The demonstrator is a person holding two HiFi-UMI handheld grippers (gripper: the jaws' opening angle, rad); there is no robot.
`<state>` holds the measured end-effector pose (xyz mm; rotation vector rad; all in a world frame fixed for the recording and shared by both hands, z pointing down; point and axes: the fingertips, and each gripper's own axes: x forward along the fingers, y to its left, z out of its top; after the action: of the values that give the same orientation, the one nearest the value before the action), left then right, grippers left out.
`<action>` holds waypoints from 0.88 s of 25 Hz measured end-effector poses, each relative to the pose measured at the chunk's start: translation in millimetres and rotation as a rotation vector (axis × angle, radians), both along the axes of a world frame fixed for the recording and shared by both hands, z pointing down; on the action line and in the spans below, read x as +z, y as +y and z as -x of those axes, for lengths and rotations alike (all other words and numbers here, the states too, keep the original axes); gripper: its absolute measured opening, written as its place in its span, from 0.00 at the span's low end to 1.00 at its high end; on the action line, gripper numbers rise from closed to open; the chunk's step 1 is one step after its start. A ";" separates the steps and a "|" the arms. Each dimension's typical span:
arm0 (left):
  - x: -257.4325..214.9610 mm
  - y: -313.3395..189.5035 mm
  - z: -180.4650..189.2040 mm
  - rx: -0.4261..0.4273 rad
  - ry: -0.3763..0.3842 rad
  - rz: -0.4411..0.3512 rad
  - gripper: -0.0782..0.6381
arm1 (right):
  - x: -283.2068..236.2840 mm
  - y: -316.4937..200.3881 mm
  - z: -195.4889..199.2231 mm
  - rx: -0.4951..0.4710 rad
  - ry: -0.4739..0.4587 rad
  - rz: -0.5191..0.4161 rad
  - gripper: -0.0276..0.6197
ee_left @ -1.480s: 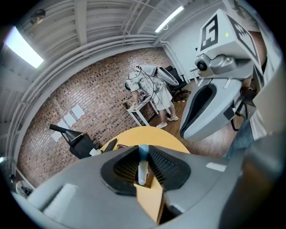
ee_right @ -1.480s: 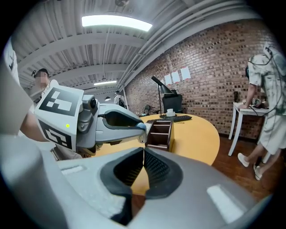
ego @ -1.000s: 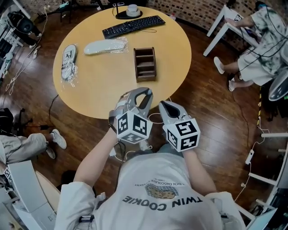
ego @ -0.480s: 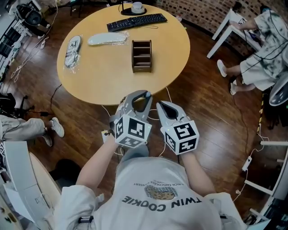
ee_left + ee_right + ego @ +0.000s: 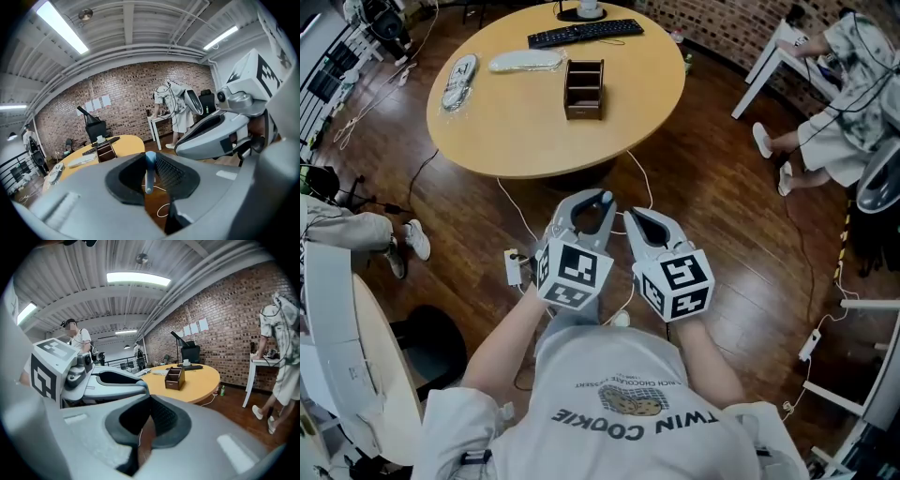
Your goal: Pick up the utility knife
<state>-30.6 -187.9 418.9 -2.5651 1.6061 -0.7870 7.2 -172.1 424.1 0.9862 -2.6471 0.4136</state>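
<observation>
Two grippers sit side by side over the dark wood floor, just ahead of the person's chest.

Left gripper (image 5: 598, 200): jaws clamped on a slim pale-blue thing that stands upright between the black pads. The left gripper view shows it edge-on. It is taken to be the utility knife (image 5: 149, 171). No label can be read on it.

Right gripper (image 5: 637, 218): jaws together at the tips with nothing between them. Only floor shows through the narrow slit behind the tips.

Each gripper carries a cube of black-and-white square markers. These are patterns only, no letters.

Round yellow table (image 5: 516, 141) lies at 11 o'clock from the grippers, well apart from them. On it:
- Brown wooden organiser (image 5: 583, 89), near the middle.
- Black keyboard (image 5: 584, 32), at the organiser's 12 o'clock, by the far rim.
- White bagged item (image 5: 525, 61), at its 10 o'clock.
- Second bagged item (image 5: 458, 82), at its 9 o'clock, with dark print too small to read.

Shirt (image 5: 609, 370) reads "TWIN COOKIE" in dark capitals. The words are upside down in the head view and set under a cookie drawing. The small line beside the drawing is illegible.

White power strip (image 5: 514, 268) lies on the floor at 9 o'clock of the left gripper. A seated person (image 5: 848, 103) is at 2 o'clock.
</observation>
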 end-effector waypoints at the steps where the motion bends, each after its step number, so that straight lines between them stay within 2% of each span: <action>1: -1.0 9.5 -7.7 -0.006 0.004 -0.002 0.21 | -0.8 8.7 -6.8 -0.003 -0.002 -0.001 0.04; 9: -14.3 69.9 -47.7 -0.047 0.025 0.000 0.21 | -13.7 62.1 -43.7 -0.024 -0.020 -0.002 0.04; 15: -27.5 99.4 -49.9 -0.071 0.025 -0.014 0.21 | -21.4 90.3 -46.8 -0.021 -0.045 -0.002 0.04; 22: -32.4 131.5 -42.5 -0.085 0.075 -0.014 0.21 | -23.8 118.7 -38.3 0.014 -0.057 0.005 0.04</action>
<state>11.9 -56.4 386.6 -2.5617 1.7452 -0.6902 45.5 -53.4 400.3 1.0068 -2.6895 0.4571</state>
